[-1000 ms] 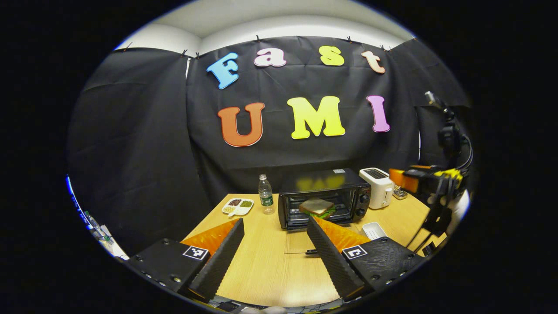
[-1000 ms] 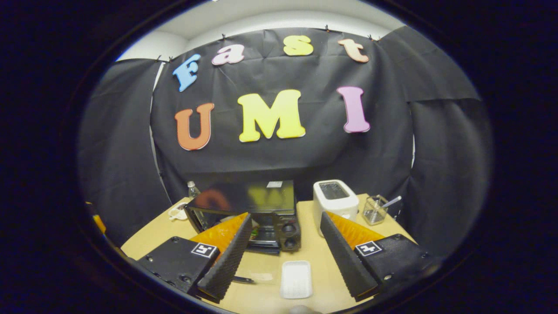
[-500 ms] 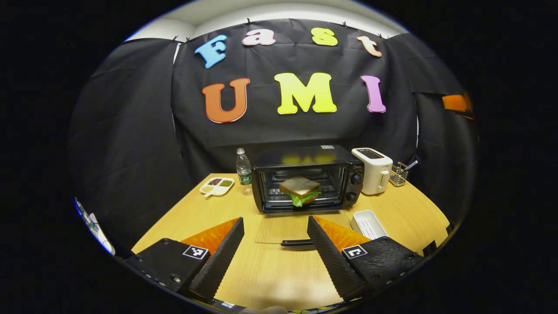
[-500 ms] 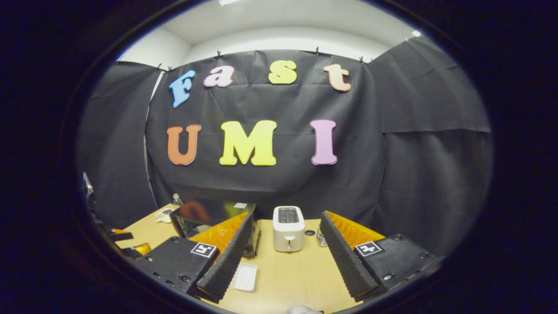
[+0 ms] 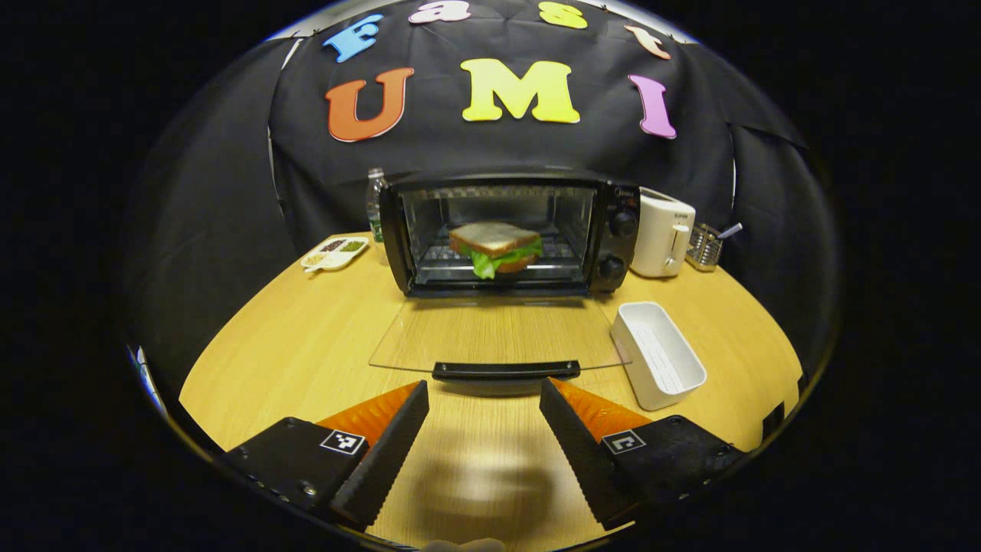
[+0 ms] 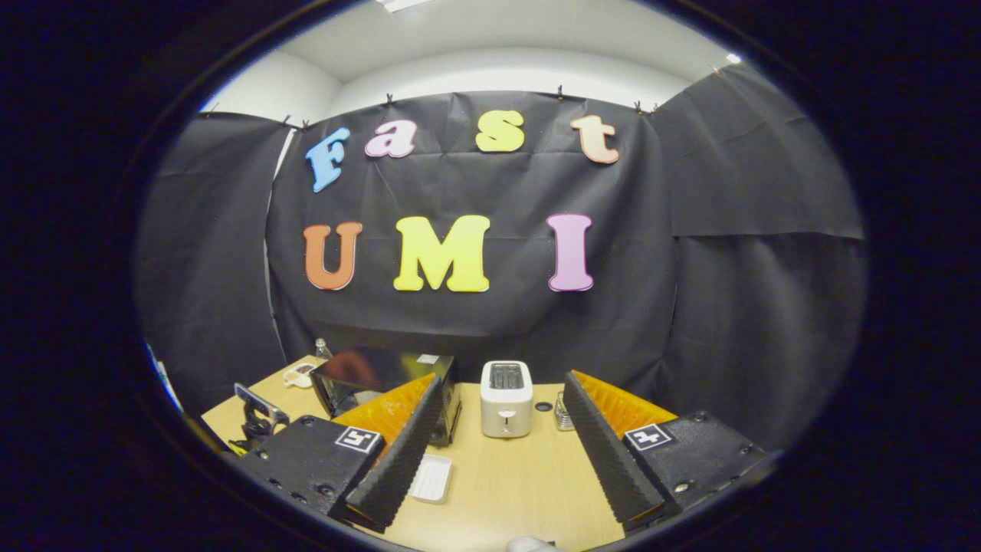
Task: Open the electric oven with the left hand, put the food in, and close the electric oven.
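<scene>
A: How does the left gripper (image 5: 484, 395) stand?

B: Its two fingers are spread wide and hold nothing. It hangs low over the wooden table (image 5: 306, 345), just near of the black door handle (image 5: 506, 371).

A: And the oven?

B: The electric oven (image 5: 510, 234) is open. Its glass door (image 5: 498, 335) lies flat toward the gripper. The sandwich (image 5: 495, 247) sits inside on the rack.

A: What is beside it?

B: A white tray (image 5: 659, 354) lies right of the door. A white toaster (image 5: 663, 241) stands right of the oven. A bottle (image 5: 374, 201) and a snack plate (image 5: 334, 253) are on the left.

A: And the right gripper (image 6: 502, 437)?

B: Also spread, empty, held high above the table, well apart from the oven.
</scene>
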Available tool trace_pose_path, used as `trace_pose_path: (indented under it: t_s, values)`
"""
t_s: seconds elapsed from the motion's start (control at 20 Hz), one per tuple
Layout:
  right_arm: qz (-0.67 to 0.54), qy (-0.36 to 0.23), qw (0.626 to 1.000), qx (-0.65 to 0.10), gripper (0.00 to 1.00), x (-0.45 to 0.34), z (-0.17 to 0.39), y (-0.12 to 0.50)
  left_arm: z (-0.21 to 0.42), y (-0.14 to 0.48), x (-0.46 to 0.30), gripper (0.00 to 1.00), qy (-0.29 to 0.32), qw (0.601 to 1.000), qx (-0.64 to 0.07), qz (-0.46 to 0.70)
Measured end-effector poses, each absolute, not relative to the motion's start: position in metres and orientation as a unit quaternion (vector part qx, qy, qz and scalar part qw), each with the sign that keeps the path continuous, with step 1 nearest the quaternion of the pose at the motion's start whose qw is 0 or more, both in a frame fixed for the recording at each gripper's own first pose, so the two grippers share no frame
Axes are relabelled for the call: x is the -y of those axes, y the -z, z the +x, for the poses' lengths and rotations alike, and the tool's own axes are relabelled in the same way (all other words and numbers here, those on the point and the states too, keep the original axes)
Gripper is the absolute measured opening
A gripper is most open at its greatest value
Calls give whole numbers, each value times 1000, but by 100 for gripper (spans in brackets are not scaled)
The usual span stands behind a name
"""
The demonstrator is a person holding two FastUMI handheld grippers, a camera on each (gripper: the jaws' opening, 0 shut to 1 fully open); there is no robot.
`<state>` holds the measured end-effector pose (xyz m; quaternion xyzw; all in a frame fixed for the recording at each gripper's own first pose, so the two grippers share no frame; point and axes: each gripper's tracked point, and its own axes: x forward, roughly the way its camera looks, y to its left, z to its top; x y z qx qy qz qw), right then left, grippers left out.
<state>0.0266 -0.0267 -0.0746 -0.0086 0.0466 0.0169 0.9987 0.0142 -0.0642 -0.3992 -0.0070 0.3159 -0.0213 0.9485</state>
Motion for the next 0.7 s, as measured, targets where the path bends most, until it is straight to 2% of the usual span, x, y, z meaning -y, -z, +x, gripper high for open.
trace_pose_path:
  t_s: [0.3,0.4,0.45,0.5,0.55,0.6,0.65,0.7]
  values:
    - [-25,-4,998,-55,100,35,25,78,22,449,80,96,38,935,-353,2]
    - [-25,-1,998,-62,100,34,26,82,27,458,81,100,37,933,-358,8]
    - [-26,-1,998,-64,90,34,28,84,29,462,79,96,35,932,-360,8]
    - [-26,-1,997,-66,100,34,29,84,32,464,76,96,34,931,-362,8]
    - [-24,-2,997,-68,100,32,32,86,35,463,78,96,36,932,-360,7]
    - [-24,-3,997,-68,90,31,34,86,37,463,79,96,38,932,-360,5]
    - [-24,-2,997,-71,100,31,38,88,39,463,80,96,40,933,-357,7]
    - [-23,-4,997,-72,91,29,39,87,39,462,79,95,42,933,-357,12]
